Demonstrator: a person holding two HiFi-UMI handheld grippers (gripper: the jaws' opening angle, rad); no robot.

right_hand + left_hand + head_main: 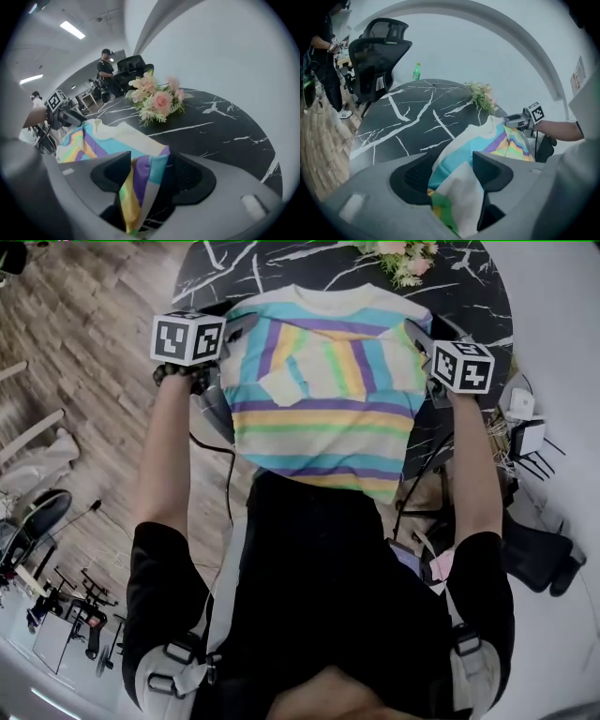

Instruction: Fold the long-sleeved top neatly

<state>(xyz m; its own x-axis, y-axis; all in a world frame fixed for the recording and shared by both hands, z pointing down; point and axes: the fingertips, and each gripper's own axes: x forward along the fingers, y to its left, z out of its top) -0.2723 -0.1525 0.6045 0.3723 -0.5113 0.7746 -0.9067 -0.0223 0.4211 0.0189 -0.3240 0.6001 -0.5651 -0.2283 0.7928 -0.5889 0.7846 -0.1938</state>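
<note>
I found the striped long-sleeved top point(323, 418) lying on the near half of a round black table point(469, 296) veined with white in a marble pattern. Its collar pointed away from the operator, its hem lay close to the near edge, and a sleeve was folded in over the chest. The left gripper point(454, 171) stood at the top's left shoulder with its jaws spread and a bunched fold of the fabric between them. The right gripper point(150, 176) stood at the other shoulder, jaws likewise spread; a hanging fold lay against one jaw, with a dark gap before the other. A bouquet of pink and cream flowers point(154, 101) sat at the table's far side, and a green bottle point(416, 71) stood near its rim. The floor point(84, 343) was wood plank and the wall point(487, 51) plain white with a curved arch. A black mesh office chair point(377, 56) stood beside the table, a person point(107, 65) stood beyond it, and strip lights point(72, 29) ran along the ceiling. The marker cubes point(187, 337) bore black-and-white squares only. A small wall notice point(576, 79) was too small to read.
</note>
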